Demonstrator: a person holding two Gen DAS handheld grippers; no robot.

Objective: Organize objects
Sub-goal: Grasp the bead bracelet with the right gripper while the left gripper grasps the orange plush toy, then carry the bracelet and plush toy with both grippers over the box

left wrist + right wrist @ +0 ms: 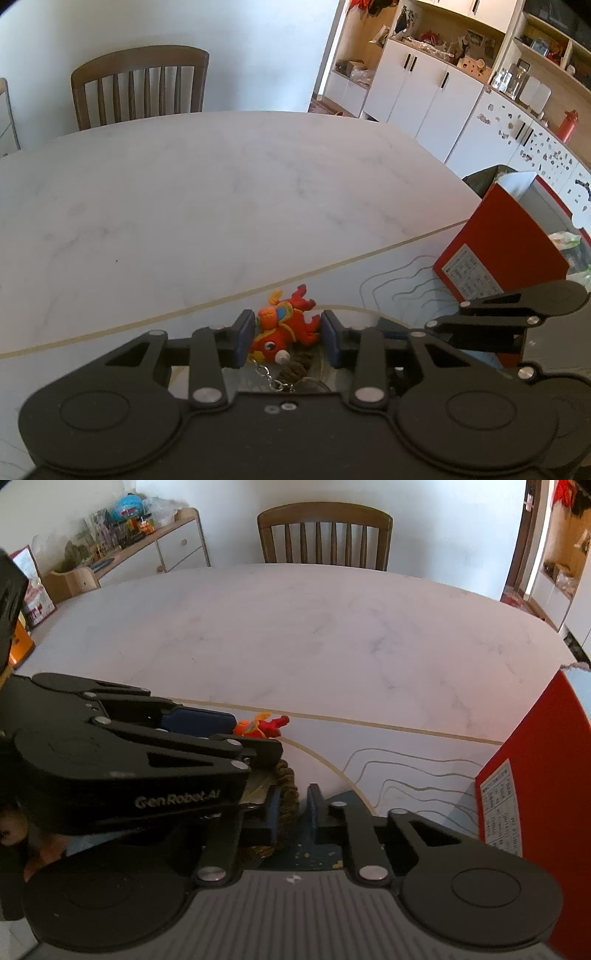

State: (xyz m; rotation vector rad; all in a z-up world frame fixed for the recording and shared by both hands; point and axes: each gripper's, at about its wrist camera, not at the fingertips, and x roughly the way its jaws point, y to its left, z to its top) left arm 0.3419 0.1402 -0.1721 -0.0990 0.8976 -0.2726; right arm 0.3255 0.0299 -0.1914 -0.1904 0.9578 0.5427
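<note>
Left gripper (288,338) is straddling the red plush keychain (286,328) on the counter (184,206), fingers spread, not yet pinching. Right gripper (293,808) is apparently nipping a brown rope piece (288,794). Next: closing on the plush, lifting toward the red box (506,243).

It was a home dining room: a marble-look table (221,192) with a wooden chair (140,85), white cupboards (417,92) cluttered with keepsakes, and a toy-topped sideboard (162,546).
</note>
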